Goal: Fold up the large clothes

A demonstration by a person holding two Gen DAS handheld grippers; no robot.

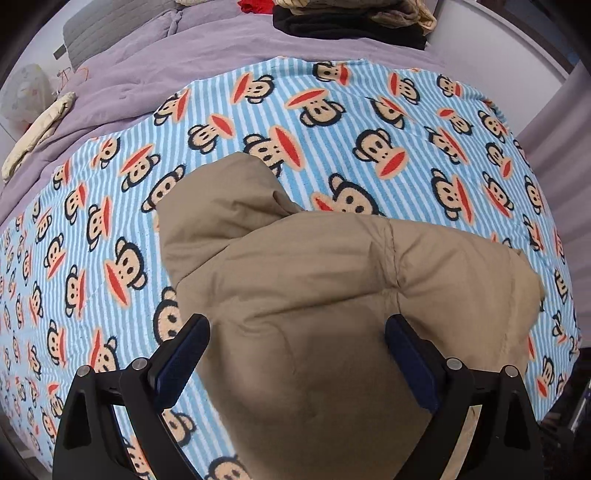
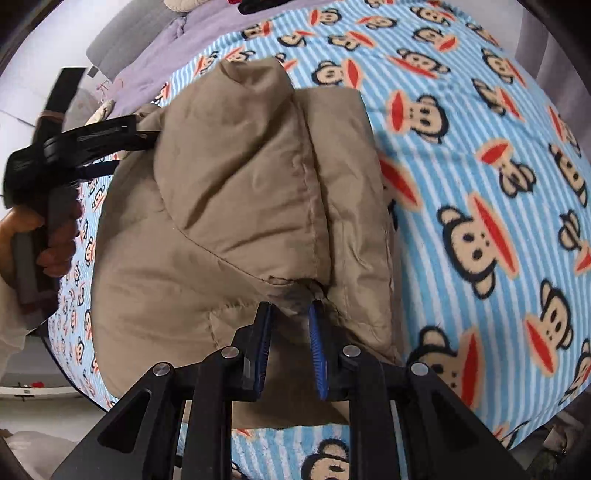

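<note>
A tan padded jacket [image 1: 314,295] lies folded in a bulky bundle on a blue-striped monkey-print blanket [image 1: 332,122]. My left gripper [image 1: 297,332] is open, its jaws wide apart on either side of the jacket's near end. In the right wrist view the jacket [image 2: 236,192] fills the middle. My right gripper [image 2: 290,314] is shut on a dark bunched fold of the jacket at its near edge. The left gripper [image 2: 140,134] shows there too, hand-held at the jacket's far left side.
The blanket [image 2: 480,166] covers a bed with a lilac quilt [image 1: 147,55] behind. A pile of folded clothes [image 1: 351,18] sits at the bed's far end. A cream garment [image 1: 37,129] lies at the left edge.
</note>
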